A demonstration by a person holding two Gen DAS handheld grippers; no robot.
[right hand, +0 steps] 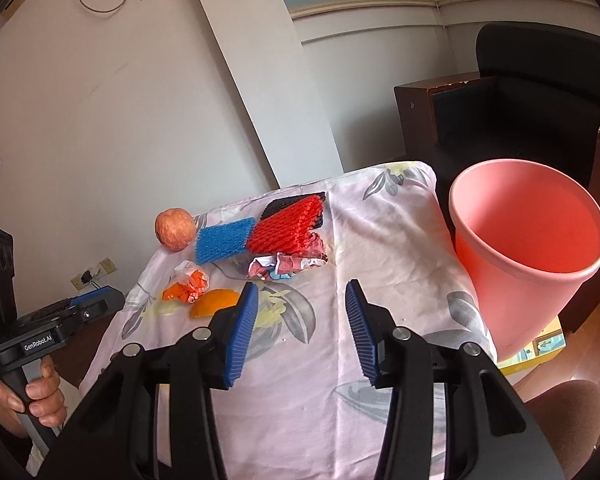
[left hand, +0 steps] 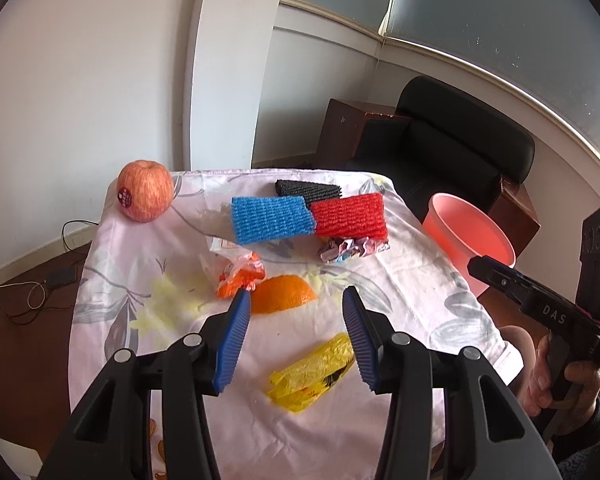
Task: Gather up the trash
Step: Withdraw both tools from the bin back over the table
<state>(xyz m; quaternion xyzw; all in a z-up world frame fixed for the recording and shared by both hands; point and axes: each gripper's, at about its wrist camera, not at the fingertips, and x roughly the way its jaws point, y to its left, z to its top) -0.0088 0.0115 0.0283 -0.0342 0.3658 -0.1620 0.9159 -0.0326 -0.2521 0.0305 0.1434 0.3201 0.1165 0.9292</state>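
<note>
A: Where is the yellow wrapper [left hand: 314,372]?
B: On the desk [left hand: 416,248], nearer than the orange peel [left hand: 282,298].
A: The jaws?
B: Left gripper [left hand: 298,338] spread above the wrapper; right gripper [right hand: 300,330] spread, holding nothing.

An apple [left hand: 145,191] with a small sticker is sitting far ahead of the left gripper [left hand: 296,292] and off to its left, at the far corner of a pale floral cloth [left hand: 140,320] that is stretching out beneath and beyond the tool. Past the cloth's far edge, ahead and to the right, a black armchair [left hand: 452,148] is standing beside a dark wooden cabinet [left hand: 340,132]. Well off to the left and lower down, cables [left hand: 40,296] are lying on the brown floor [left hand: 4,340]. High ahead, a window [left hand: 500,12] is letting in daylight.
</note>
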